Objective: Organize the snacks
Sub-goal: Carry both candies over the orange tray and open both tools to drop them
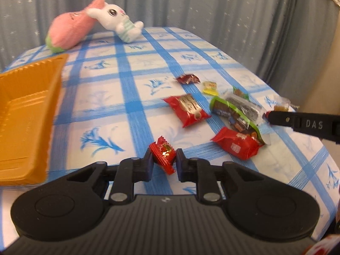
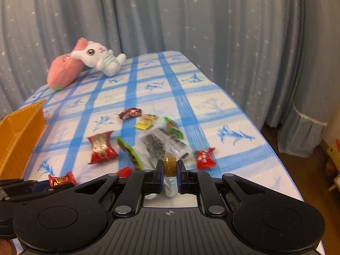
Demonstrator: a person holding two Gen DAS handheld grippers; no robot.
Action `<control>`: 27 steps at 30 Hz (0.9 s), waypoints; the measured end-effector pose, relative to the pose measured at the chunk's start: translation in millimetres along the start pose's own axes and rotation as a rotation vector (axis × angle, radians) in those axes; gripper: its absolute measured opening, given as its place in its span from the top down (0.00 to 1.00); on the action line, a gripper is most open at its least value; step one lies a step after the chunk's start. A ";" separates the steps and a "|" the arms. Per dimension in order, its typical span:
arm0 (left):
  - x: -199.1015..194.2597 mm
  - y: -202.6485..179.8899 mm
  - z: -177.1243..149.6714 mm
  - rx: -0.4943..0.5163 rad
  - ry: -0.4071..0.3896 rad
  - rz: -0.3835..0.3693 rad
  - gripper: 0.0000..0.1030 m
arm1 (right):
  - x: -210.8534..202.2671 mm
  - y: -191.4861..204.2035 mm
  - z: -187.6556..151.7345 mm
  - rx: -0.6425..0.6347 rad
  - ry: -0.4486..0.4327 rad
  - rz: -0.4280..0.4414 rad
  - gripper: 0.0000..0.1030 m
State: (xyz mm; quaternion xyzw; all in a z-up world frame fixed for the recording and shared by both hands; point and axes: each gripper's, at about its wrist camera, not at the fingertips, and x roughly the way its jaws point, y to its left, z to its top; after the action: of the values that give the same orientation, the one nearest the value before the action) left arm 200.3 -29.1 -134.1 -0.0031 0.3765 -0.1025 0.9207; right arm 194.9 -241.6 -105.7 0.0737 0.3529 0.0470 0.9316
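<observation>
Checked tablecloth [image 1: 131, 78], crinkly foil wrappers [image 1: 187, 110]

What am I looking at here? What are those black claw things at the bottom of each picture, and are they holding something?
No robot here: a person holds a two-finger gripper in each hand, and each has a camera looking forward along its fingers. One picture comes from the left gripper, the other from the right gripper. The left one is closed on a small red wrapped candy. The right one is closed on a clear packet with a golden-brown sweet. More wrapped snacks lie scattered on the blue checked cloth, among them a large red packet. An orange tray sits on the left. A plush rabbit and a pink plush toy lie at the far end.
</observation>
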 end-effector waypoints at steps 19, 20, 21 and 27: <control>-88.0 98.4 28.4 -0.089 -0.074 0.197 0.81 | -14.1 141.4 20.6 -0.187 -0.052 0.337 0.89; -91.4 106.5 29.5 -0.093 -0.072 0.211 0.81 | -13.0 151.3 21.0 -0.197 -0.053 0.354 0.89; -94.1 114.7 30.5 -0.096 -0.068 0.226 0.81 | -12.7 159.3 20.4 -0.203 -0.053 0.373 0.89; -107.8 160.0 31.3 -0.113 -0.070 0.288 0.81 | -3.3 204.1 21.2 -0.251 -0.041 0.451 0.89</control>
State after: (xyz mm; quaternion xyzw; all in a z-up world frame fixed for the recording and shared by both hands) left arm 176.9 146.0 -50.2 -0.0045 0.3461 0.0520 0.9367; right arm 199.2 -43.3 -53.1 0.0352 0.2999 0.2955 0.9064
